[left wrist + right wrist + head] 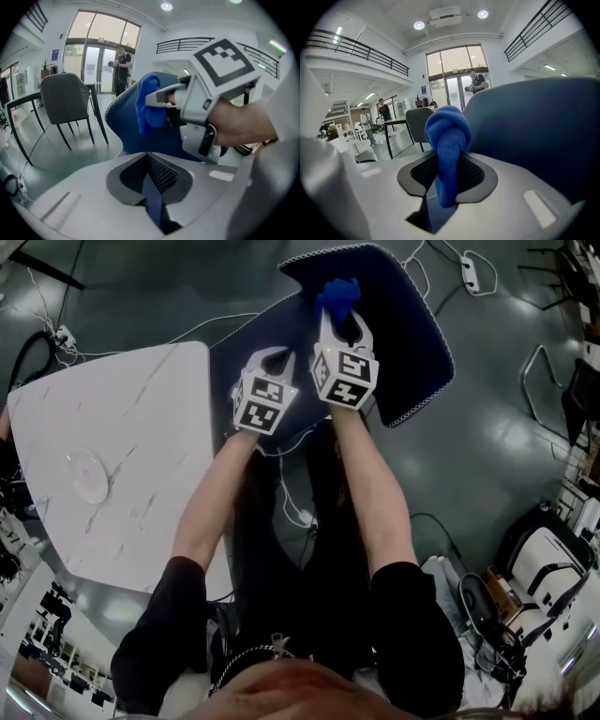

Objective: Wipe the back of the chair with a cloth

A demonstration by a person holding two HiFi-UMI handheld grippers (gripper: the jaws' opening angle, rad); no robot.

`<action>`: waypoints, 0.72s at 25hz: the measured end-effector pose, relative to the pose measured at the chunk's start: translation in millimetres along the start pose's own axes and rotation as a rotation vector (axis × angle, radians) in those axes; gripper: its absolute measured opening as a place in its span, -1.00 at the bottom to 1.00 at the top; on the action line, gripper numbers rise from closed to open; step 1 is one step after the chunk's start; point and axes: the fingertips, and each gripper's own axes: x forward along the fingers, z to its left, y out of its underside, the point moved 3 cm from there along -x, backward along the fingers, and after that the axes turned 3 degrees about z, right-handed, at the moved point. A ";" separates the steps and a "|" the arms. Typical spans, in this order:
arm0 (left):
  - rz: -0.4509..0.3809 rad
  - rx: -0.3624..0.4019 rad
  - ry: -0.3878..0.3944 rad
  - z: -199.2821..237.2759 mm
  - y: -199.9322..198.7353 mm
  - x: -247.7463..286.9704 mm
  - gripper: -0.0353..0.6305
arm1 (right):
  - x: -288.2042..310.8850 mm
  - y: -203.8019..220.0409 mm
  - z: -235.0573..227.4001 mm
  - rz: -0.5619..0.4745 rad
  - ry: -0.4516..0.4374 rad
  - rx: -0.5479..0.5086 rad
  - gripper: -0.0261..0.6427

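Pinching a bunched bright-blue cloth (337,294) between closed jaws, the right gripper (339,324) holds it at the dark-blue padded chair back's (417,343) top edge. The left gripper (279,357), its jaws together and empty, hovers just beside it.

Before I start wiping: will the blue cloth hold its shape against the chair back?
Probably not; the cloth bulges as a soft wad past the right hand-held gripper, so it should squash flat. Its fuzzy texture likely grips the chair back rather than slipping.

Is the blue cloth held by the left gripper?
No, the blue cloth is pinched in the right gripper; the left gripper is shut on nothing.
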 end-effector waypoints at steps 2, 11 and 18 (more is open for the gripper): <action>0.001 -0.017 -0.013 5.4 5.2 -2.4 -0.87 | 18.1 -5.1 12.0 0.009 -0.023 0.004 -0.58; 0.036 0.001 -0.012 13.9 23.0 -9.2 -0.87 | 73.0 0.7 34.4 0.056 -0.037 0.052 -0.58; 0.059 -0.021 -0.017 19.5 32.2 -9.9 -0.87 | 83.9 5.4 18.2 0.084 -0.005 0.057 -0.58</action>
